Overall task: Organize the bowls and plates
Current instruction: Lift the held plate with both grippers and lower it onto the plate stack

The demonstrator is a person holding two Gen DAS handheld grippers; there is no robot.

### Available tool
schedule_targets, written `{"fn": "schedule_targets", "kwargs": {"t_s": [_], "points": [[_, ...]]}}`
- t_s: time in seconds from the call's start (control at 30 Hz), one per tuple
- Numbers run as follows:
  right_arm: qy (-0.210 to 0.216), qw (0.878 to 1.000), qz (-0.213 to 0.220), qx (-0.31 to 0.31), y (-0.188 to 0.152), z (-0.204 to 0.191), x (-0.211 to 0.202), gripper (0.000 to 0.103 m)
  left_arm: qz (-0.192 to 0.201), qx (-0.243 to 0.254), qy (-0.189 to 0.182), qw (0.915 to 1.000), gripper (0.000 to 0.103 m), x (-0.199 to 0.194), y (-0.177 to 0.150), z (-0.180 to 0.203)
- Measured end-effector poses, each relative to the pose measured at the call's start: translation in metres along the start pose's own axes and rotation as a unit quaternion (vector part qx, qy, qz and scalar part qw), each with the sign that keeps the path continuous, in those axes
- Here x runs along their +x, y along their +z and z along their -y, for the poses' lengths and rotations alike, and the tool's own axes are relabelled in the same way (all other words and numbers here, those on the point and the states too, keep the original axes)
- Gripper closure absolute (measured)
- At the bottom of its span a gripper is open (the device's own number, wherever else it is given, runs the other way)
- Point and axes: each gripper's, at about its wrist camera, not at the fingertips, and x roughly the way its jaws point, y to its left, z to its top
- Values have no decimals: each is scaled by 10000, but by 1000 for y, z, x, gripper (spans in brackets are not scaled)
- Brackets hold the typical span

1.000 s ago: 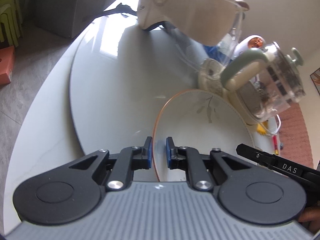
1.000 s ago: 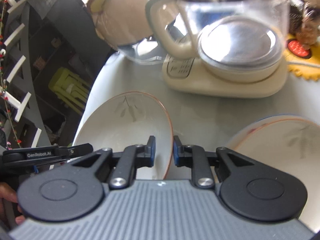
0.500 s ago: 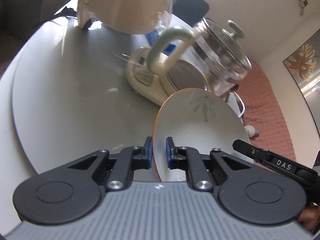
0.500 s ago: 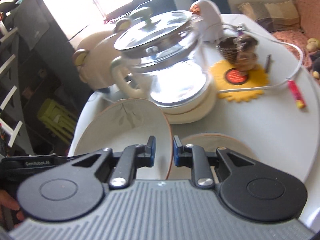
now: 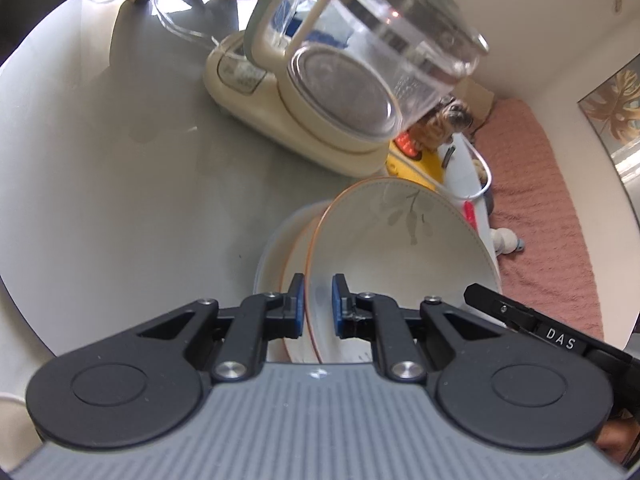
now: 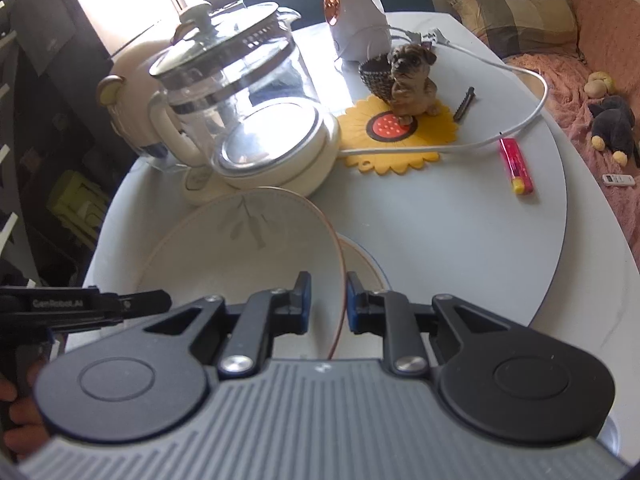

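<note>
A white bowl with an orange rim and a leaf print is held by both grippers, one on each side of its rim. My left gripper is shut on its left rim. My right gripper is shut on its right rim; the bowl shows there too. The bowl hangs just above a stack of similar dishes on the table, seen in the right wrist view as a rim beneath it. I cannot tell whether it touches the stack.
A glass kettle on a cream base stands just behind the bowl. A yellow sunflower mat with a dog figurine, a white cable, a red lighter and a white appliance lie on the round table.
Both grippers have carried the bowl to the right, past the kettle, and brought it over the stack of dishes. The grip on the bowl has not changed.
</note>
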Motion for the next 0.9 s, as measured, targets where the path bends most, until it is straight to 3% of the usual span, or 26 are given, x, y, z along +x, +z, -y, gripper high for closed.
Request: {"fn": "schedule_targets", "kwargs": {"t_s": [0.3, 0.57, 0.63, 0.77, 0.9], "points": [[52, 9994, -236, -245, -5, 20, 19, 82, -143, -261, 389, 9988, 88, 27, -13, 6], [21, 9992, -141, -386, -7, 27, 24, 82, -223, -87, 577, 9980, 88, 35, -11, 12], [140, 9987, -48, -480, -6, 28, 23, 90, -222, -146, 488, 9985, 88, 35, -10, 10], [166, 9957, -98, -911, -5, 13, 28, 90, -230, -307, 390, 9985, 87, 36, -8, 4], [238, 9968, -270, -720, -9, 12, 39, 90, -314, -334, 355, 9983, 87, 35, -5, 4]]}}
